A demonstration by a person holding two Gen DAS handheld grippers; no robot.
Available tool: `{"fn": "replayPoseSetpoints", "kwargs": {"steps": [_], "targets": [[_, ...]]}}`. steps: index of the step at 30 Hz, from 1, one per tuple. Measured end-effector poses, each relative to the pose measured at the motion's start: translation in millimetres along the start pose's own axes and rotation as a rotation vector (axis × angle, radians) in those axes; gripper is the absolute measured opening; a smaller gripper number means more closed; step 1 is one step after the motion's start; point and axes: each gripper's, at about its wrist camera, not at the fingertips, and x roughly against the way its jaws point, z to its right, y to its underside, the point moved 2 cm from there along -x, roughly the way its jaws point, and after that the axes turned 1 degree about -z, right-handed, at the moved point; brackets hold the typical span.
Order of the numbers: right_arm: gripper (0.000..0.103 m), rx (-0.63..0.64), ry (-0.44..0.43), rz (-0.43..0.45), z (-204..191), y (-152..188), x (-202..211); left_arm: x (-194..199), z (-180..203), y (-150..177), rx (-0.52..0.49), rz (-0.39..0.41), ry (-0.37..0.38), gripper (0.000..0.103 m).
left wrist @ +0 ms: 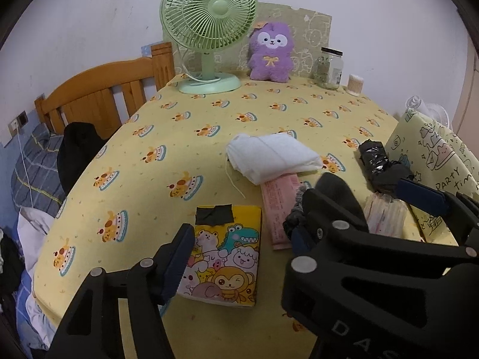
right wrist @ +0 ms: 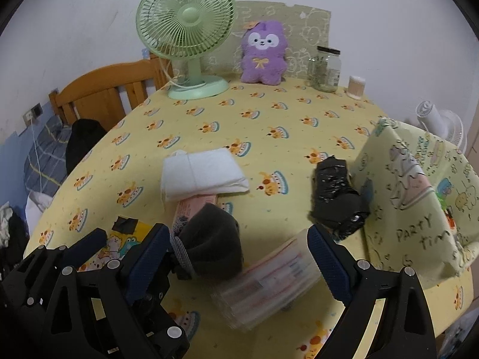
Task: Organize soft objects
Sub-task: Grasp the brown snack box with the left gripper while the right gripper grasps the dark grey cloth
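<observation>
On the yellow tablecloth (left wrist: 179, 137) lie a folded white cloth (left wrist: 274, 157), a pink packet (left wrist: 277, 209), a dark grey sock (right wrist: 214, 240) and a clear tissue pack (right wrist: 269, 281), which looks blurred. A cartoon-print yellow pack (left wrist: 227, 254) lies between the fingers of my left gripper (left wrist: 239, 251), which is open. My right gripper (right wrist: 239, 260) is open, its fingers either side of the sock and the tissue pack; one finger (left wrist: 422, 194) also shows in the left wrist view. A black wrapped bundle (right wrist: 335, 197) lies to the right.
A green fan (left wrist: 209, 30), a purple plush (left wrist: 271, 52), a glass jar (left wrist: 329, 67) and a cotton-swab tub (left wrist: 355, 83) stand at the back. A yellow "party time" box (right wrist: 419, 191) stands at the right. A wooden bed frame (left wrist: 98, 95) lies left.
</observation>
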Motion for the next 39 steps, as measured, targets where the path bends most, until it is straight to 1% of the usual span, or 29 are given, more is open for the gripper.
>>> {"fn": "replayPoseSetpoints", "kwargs": {"steps": [3, 5, 7, 8, 9, 10, 11, 12, 13, 14, 15, 17, 18, 22, 27, 33, 39], "targets": [[0.095, 0.016, -0.005, -0.02, -5, 0, -7, -4, -4, 0, 0.006, -0.005, -0.01, 0.067], [0.094, 0.02, -0.011, -0.036, -8, 1, -11, -7, -7, 1, 0.01, -0.008, -0.036, 0.067], [0.087, 0.013, -0.034, -0.051, -8, 2, -16, -13, -10, 2, 0.013, -0.026, -0.065, 0.066], [0.085, 0.004, -0.056, -0.067, -8, 3, -20, -18, -12, 4, 0.02, -0.047, -0.061, 0.065], [0.077, 0.0, -0.066, -0.087, -9, 4, -24, -21, -13, 6, 0.033, -0.065, -0.048, 0.064], [0.068, 0.004, -0.062, -0.112, -10, 6, -29, -20, -13, 7, 0.036, -0.055, -0.048, 0.062], [0.065, 0.002, -0.072, -0.124, -11, 8, -32, -20, -12, 6, 0.035, -0.054, -0.045, 0.061], [0.058, -0.009, -0.086, -0.129, -10, 8, -33, -20, -12, 6, 0.032, -0.056, -0.038, 0.059], [0.058, -0.01, -0.089, -0.14, -10, 9, -35, -20, -12, 5, 0.029, -0.054, -0.032, 0.051], [0.056, -0.013, -0.089, -0.137, -9, 8, -35, -20, -12, 5, 0.027, -0.052, -0.027, 0.047], [0.055, -0.013, -0.091, -0.134, -9, 8, -34, -21, -12, 3, 0.025, -0.052, -0.022, 0.039], [0.052, -0.009, -0.089, -0.125, -10, 7, -32, -22, -12, 1, 0.026, -0.054, -0.013, 0.032], [0.05, -0.008, -0.089, -0.12, -10, 6, -31, -22, -12, 1, 0.025, -0.054, -0.017, 0.027], [0.049, -0.005, -0.083, -0.097, -9, 2, -27, -16, -9, -4, 0.017, -0.033, -0.029, 0.023], [0.049, -0.018, -0.075, -0.061, -4, -6, -19, -7, -2, -14, 0.009, -0.005, -0.02, 0.023], [0.049, -0.017, -0.058, -0.057, 5, -16, -9, 1, 8, -25, 0.0, 0.012, 0.004, 0.023], [0.049, -0.003, -0.016, 0.007, 14, -29, 10, 16, 19, -40, -0.008, 0.05, 0.028, 0.023]]}}
